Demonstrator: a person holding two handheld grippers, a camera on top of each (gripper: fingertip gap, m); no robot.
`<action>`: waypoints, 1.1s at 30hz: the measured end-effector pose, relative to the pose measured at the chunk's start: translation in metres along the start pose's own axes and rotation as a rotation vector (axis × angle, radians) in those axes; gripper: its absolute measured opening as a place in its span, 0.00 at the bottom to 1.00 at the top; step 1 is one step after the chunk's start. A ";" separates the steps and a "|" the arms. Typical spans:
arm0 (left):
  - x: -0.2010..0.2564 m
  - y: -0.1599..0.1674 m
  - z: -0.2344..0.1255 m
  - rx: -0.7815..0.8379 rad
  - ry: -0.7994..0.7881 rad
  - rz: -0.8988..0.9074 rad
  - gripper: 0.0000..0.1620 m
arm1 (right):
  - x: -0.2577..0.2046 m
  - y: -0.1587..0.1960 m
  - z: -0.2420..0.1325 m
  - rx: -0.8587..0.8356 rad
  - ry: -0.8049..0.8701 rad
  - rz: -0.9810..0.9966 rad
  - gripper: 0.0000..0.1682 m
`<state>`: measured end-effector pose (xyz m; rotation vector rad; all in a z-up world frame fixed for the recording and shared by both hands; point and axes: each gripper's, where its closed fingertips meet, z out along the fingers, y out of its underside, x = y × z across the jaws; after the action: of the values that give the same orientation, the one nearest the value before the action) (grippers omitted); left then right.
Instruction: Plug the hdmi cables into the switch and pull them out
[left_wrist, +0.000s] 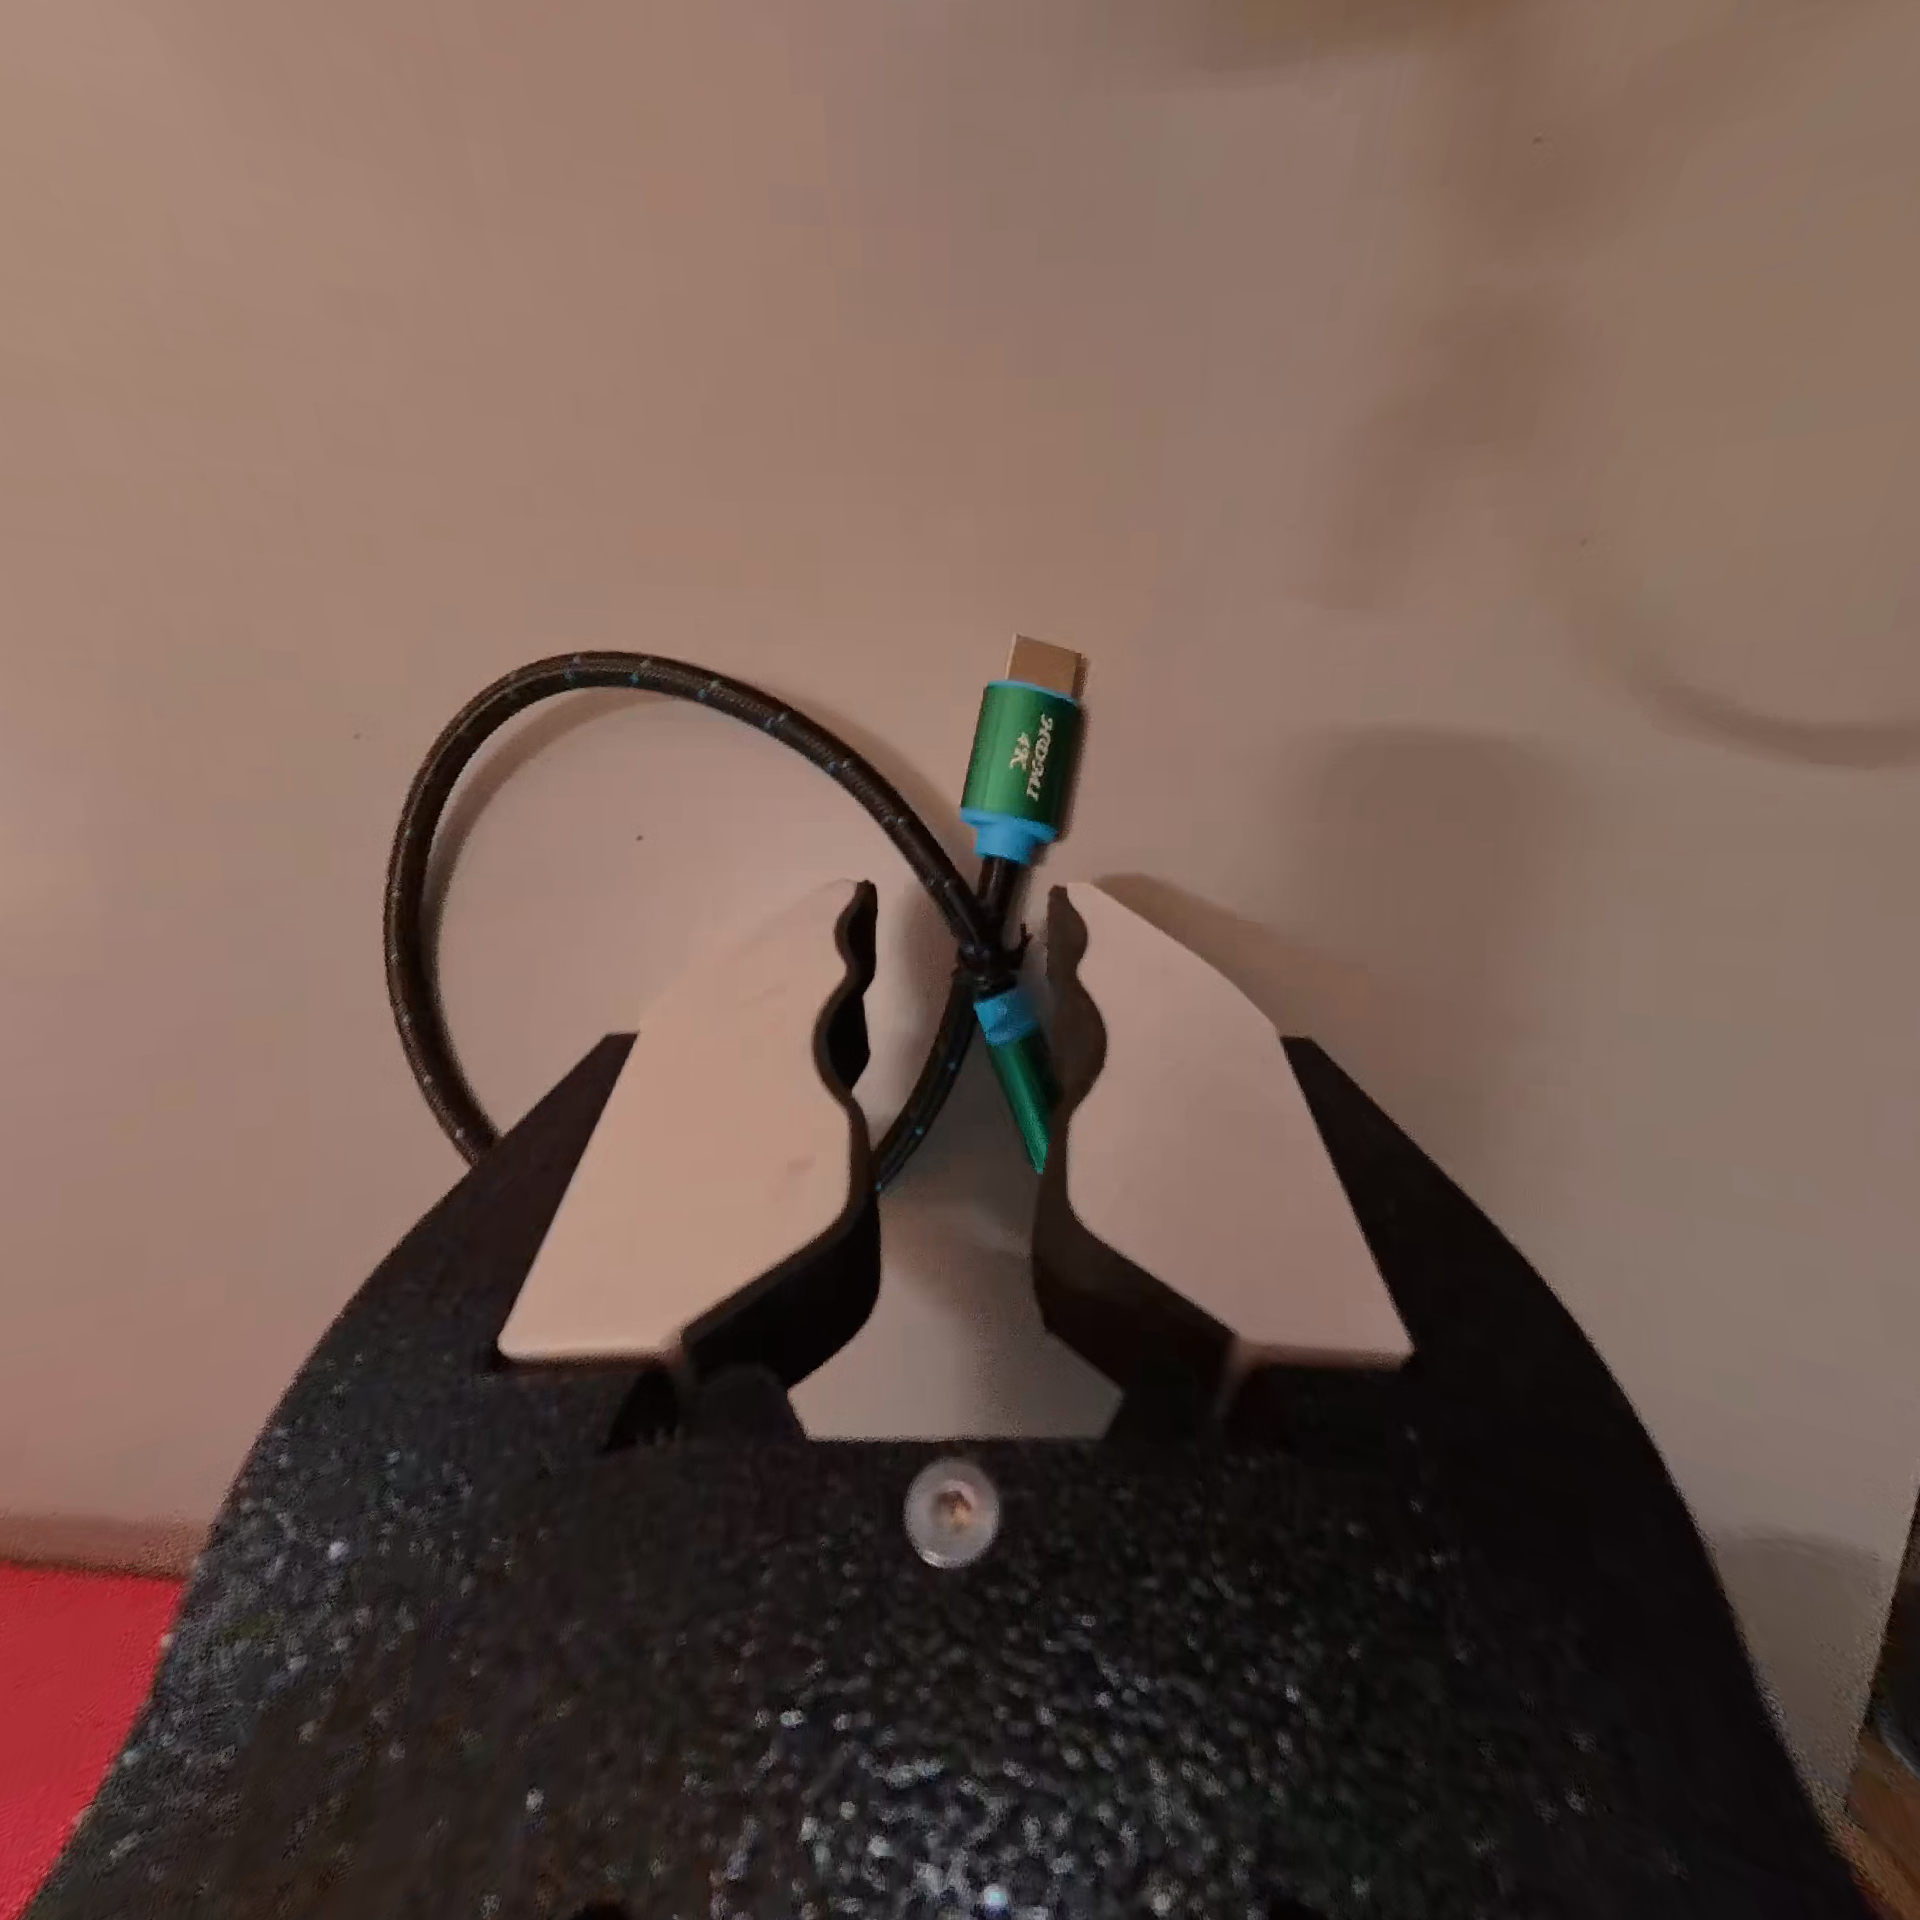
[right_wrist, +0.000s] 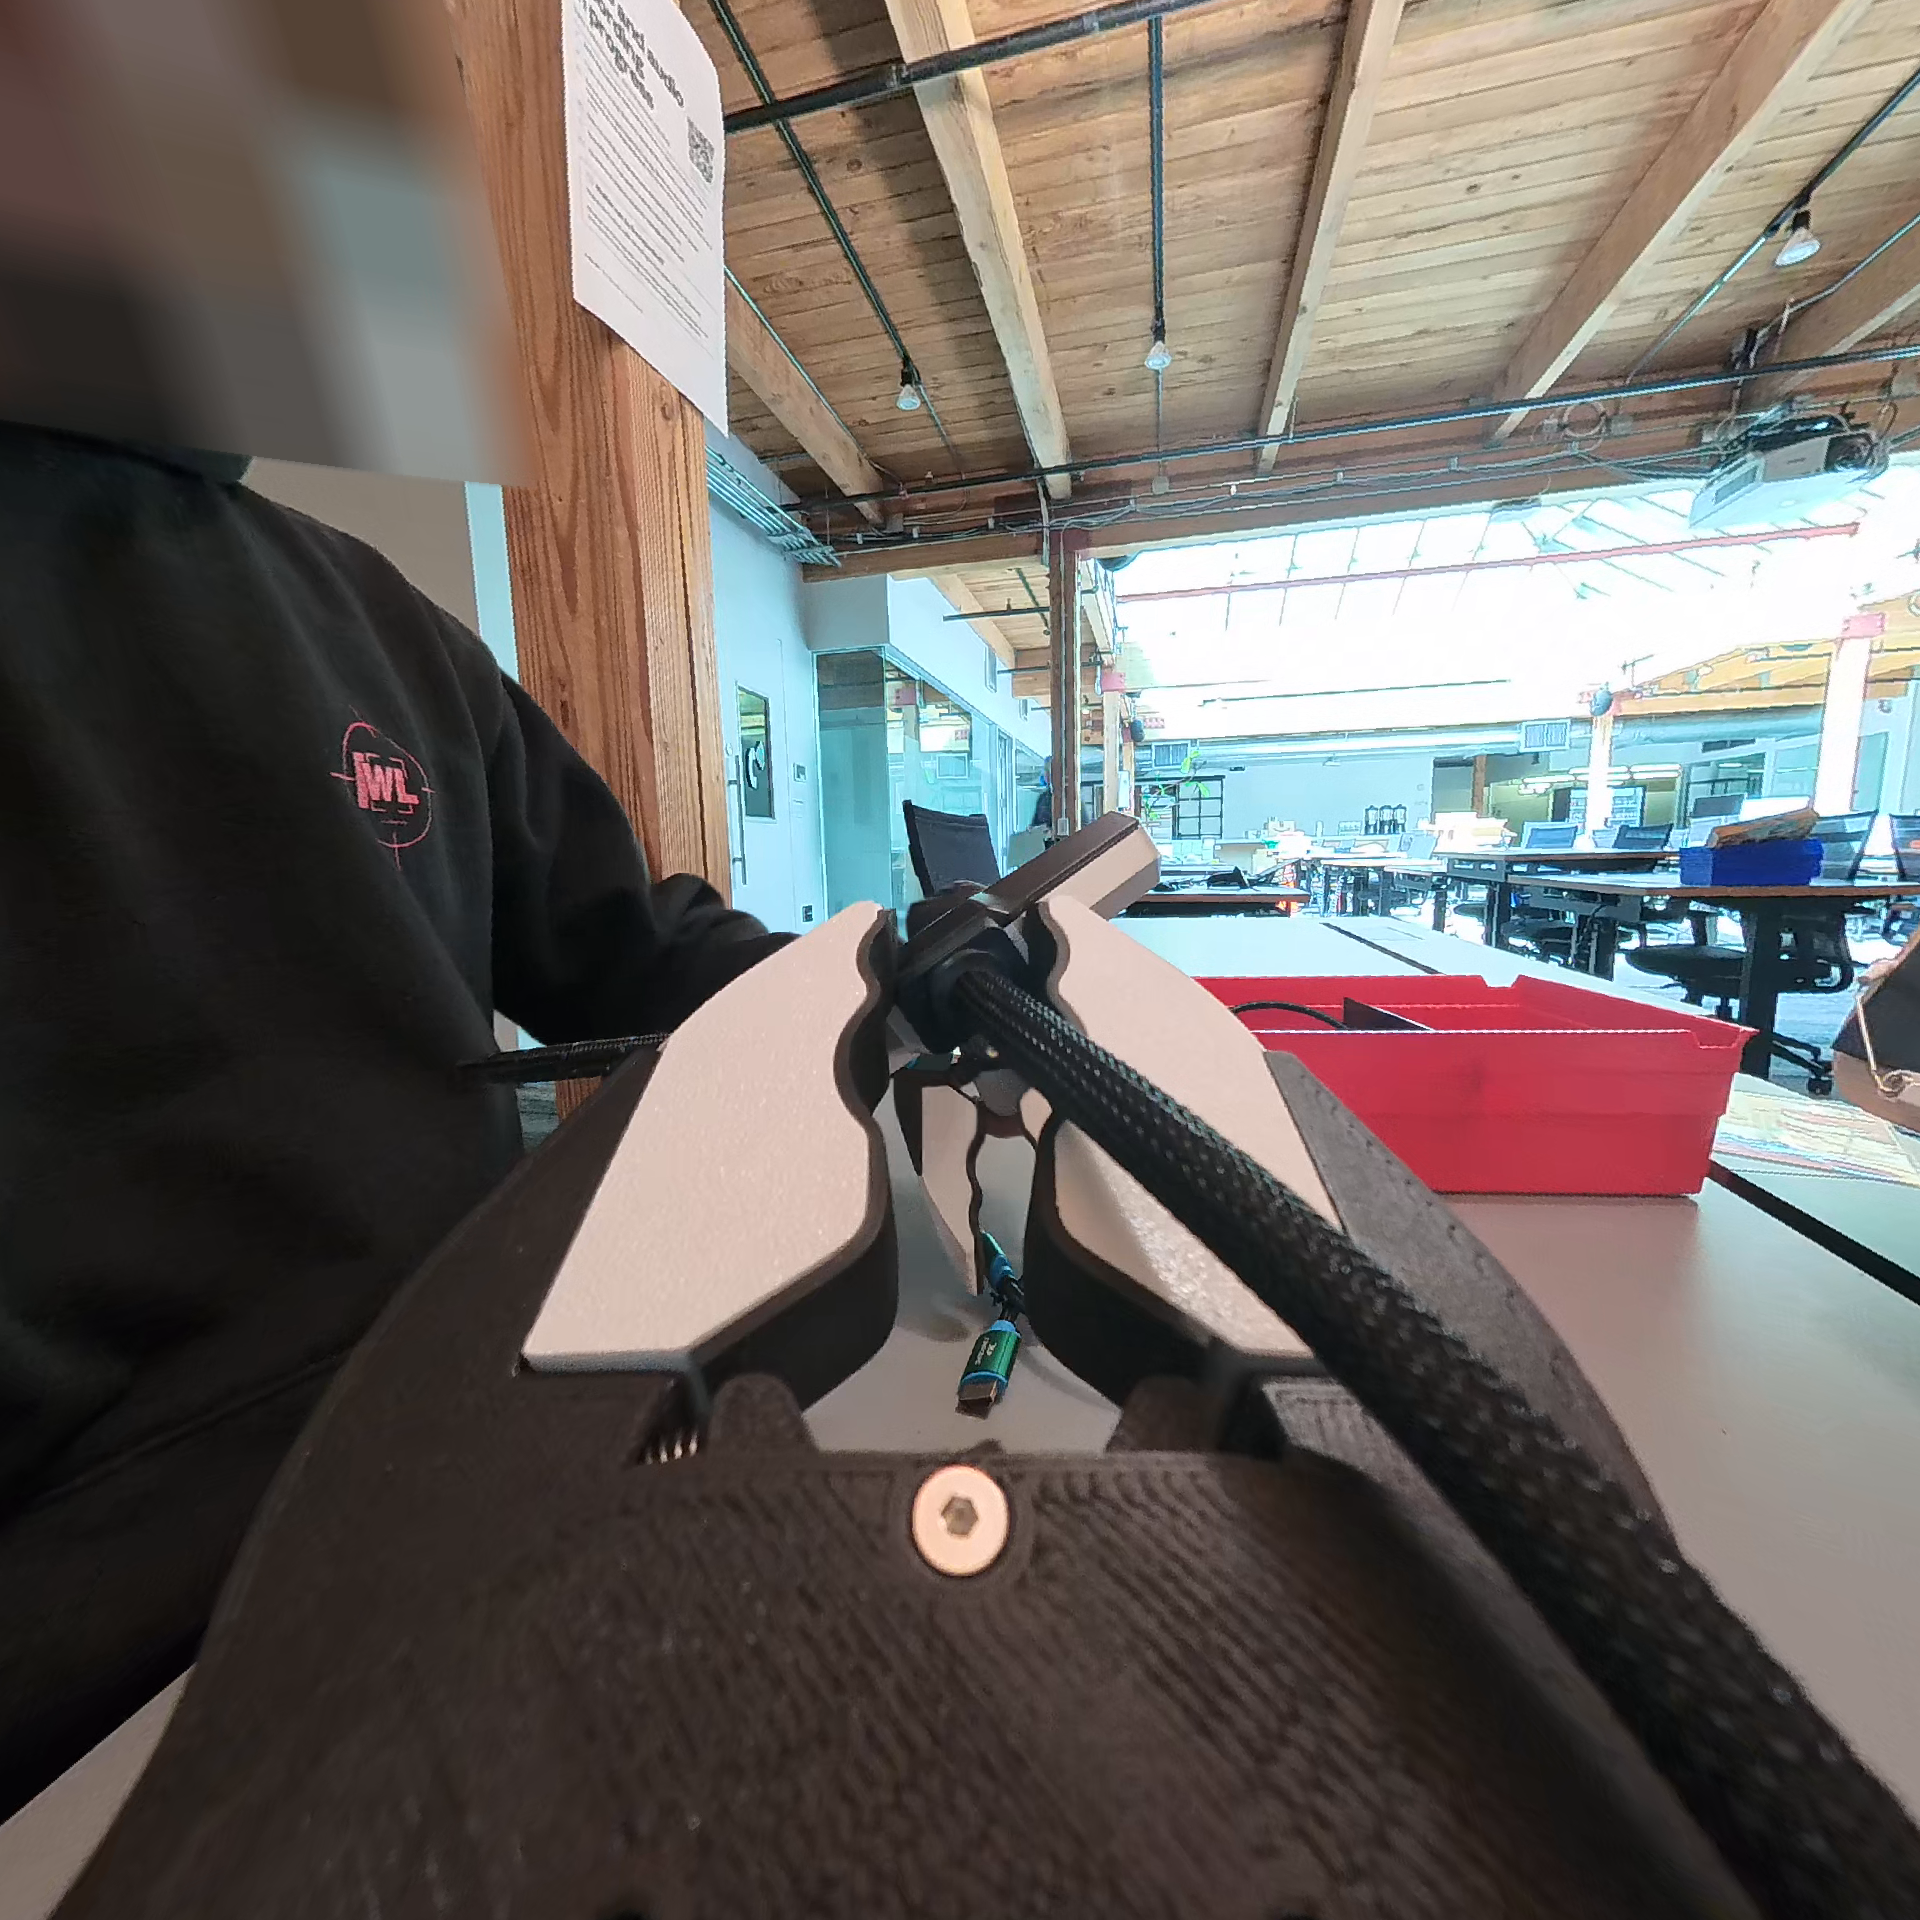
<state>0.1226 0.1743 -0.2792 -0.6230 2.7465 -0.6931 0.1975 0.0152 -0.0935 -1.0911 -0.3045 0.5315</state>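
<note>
In the left wrist view a short black braided HDMI cable (left_wrist: 436, 831) lies looped on the pale table (left_wrist: 1351, 416), tied where it crosses itself. One green plug (left_wrist: 1023, 764) with blue collars points away. The other green plug (left_wrist: 1013, 1081) lies between my fingers. My left gripper (left_wrist: 961, 899) is open and straddles the crossing of the cable. My right gripper (right_wrist: 961, 945) is raised and shut on the dark HDMI switch (right_wrist: 1081, 857), at the end where a thick braided cable (right_wrist: 1299, 1278) leaves it. Below it, the left gripper's white finger (right_wrist: 945, 1174) and a green plug (right_wrist: 997, 1351) show.
A red bin (right_wrist: 1486, 1091) stands on the table (right_wrist: 1714, 1403) to the right. A person in a black hoodie (right_wrist: 260, 935) is close on the left, before a wooden post (right_wrist: 613, 623). A second braided cable end (right_wrist: 561, 1055) sticks out left. A red patch (left_wrist: 73, 1683) shows low left.
</note>
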 end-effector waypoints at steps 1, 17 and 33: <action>0.001 0.000 0.003 -0.010 0.017 0.016 0.18 | 0.000 0.001 0.000 -0.002 0.000 0.001 0.14; -0.015 -0.008 0.027 0.058 -0.102 -0.116 0.05 | 0.004 0.006 -0.001 0.001 -0.008 0.042 0.14; -0.029 -0.107 -0.079 0.257 -0.205 -0.383 0.04 | 0.022 0.008 -0.008 0.148 0.004 0.166 0.14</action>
<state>0.1594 0.1335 -0.1543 -1.1037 2.3207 -0.9827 0.2173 0.0241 -0.1044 -0.9781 -0.1685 0.6892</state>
